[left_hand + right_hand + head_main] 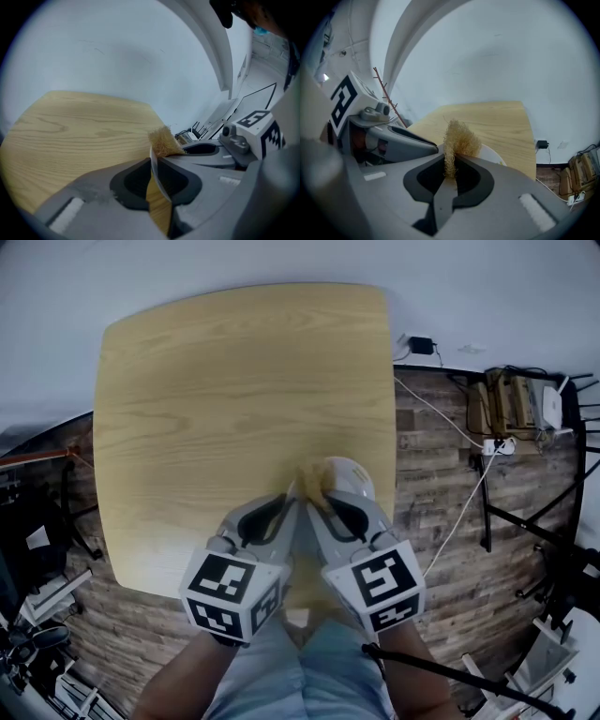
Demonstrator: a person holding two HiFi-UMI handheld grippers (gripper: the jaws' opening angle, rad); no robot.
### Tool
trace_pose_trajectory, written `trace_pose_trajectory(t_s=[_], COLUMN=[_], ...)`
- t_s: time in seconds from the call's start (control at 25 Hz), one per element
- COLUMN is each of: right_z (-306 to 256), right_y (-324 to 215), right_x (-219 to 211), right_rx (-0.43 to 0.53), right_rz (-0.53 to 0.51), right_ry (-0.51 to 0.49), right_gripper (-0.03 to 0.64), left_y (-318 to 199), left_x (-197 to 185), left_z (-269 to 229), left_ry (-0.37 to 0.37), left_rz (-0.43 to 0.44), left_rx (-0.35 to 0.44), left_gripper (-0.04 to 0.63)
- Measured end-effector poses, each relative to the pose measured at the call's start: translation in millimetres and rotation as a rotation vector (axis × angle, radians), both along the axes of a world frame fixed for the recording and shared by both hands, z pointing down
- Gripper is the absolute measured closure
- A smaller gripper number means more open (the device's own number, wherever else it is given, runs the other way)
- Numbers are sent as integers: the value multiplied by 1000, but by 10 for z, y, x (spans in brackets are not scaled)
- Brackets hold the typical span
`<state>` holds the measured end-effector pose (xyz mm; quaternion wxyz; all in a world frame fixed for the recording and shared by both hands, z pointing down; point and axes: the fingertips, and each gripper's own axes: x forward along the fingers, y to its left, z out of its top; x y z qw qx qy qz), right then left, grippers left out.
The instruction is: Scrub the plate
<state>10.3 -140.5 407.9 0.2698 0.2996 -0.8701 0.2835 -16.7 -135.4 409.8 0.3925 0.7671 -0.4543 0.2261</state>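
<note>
Two grippers (292, 502) (324, 502), one plate (356, 474), one scrubber (312, 477).

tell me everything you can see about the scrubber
The scrubber is a tan, fibrous, loofah-like tuft with frayed edges. The right hand-held gripper is shut on its lower end, so it stands upright above the jaws. It appears pressed against the white plate, over the near edge of the wooden table.
</note>
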Motion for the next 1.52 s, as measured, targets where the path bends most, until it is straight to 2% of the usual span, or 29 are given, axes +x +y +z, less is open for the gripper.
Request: trace_pose_trajectory(t_s=[0.24,0.48,0.6,0.76,0.92,1.08,1.52], right_z=[4,61,-11,-99,21,164,245], right_y=[217,384,273,22,-116,-146,147], right_x=[-67,50,189,355,483,579,812], right_rx=[-71,-107,-67,32,76,61,-26], right_rz=[-68,-111,-69,-5,6,12,47], right_ry=[-66,-47,-29,17,91,129,135], right_gripper=[574,574,574,574,574,574,574], left_y=[-18,-71,-79,-68,-66,-100,-127], left_x=[-90,-163,-146,-107,-60,-44,-31], left_z=[27,25,3,-27,-42,-62,-75], left_ry=[34,21,16,12,10,27,3], left_rz=[-73,-94,-87,-71,-54,-54,-80], left_rx=[-19,-11,-4,2,7,14,35], left_gripper=[532,534,535,535,535,535,537])
